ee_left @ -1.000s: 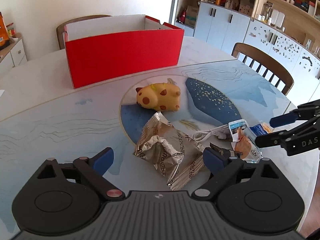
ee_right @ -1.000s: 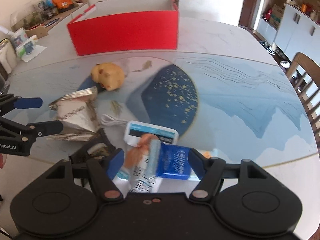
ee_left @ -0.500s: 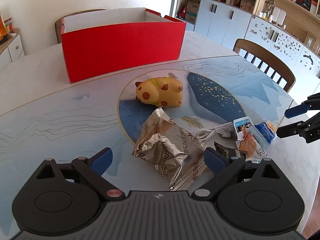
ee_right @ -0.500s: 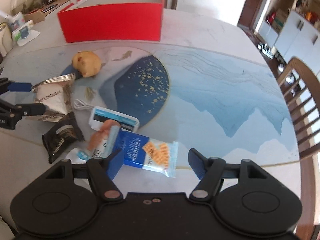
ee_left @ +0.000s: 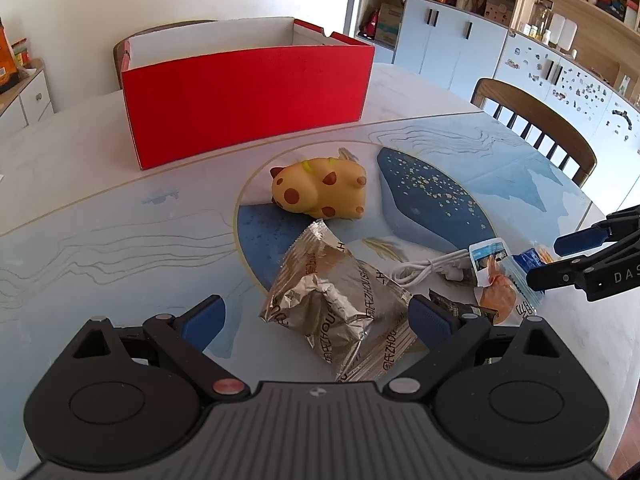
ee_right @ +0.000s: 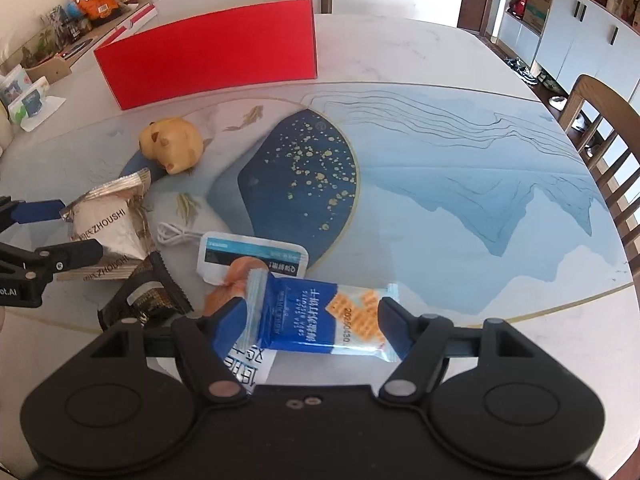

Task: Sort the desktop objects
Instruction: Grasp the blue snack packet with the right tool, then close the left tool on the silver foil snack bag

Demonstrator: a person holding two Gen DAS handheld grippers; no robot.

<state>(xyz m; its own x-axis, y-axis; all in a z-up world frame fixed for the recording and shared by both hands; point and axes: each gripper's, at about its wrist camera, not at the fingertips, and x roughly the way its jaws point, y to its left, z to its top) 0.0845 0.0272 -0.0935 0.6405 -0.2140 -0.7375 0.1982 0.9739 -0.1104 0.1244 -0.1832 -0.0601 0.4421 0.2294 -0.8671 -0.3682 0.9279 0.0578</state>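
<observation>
My left gripper (ee_left: 316, 322) is open, its fingers either side of a crumpled silver snack packet (ee_left: 340, 304), which also shows in the right wrist view (ee_right: 106, 232). My right gripper (ee_right: 310, 324) is open around a blue cracker packet (ee_right: 320, 318) that lies on the table; it also shows in the left wrist view (ee_left: 576, 260). A yellow spotted toy (ee_left: 318, 192) lies beyond the packets. A red open box (ee_left: 248, 88) stands at the back. A white cable (ee_left: 424, 266), a white-blue pack (ee_right: 252, 256) and a dark packet (ee_right: 146, 296) lie between the grippers.
The round table (ee_right: 460, 168) has a blue printed mat. Wooden chairs stand at the right (ee_left: 536, 120) and behind the box. A side counter (ee_right: 60, 40) with snack bags and clutter lies to the far left. Cabinets line the back wall.
My right gripper pulled back and then came forward again, so its fingers now flank the blue cracker packet. My left gripper edged slightly closer over the silver packet.
</observation>
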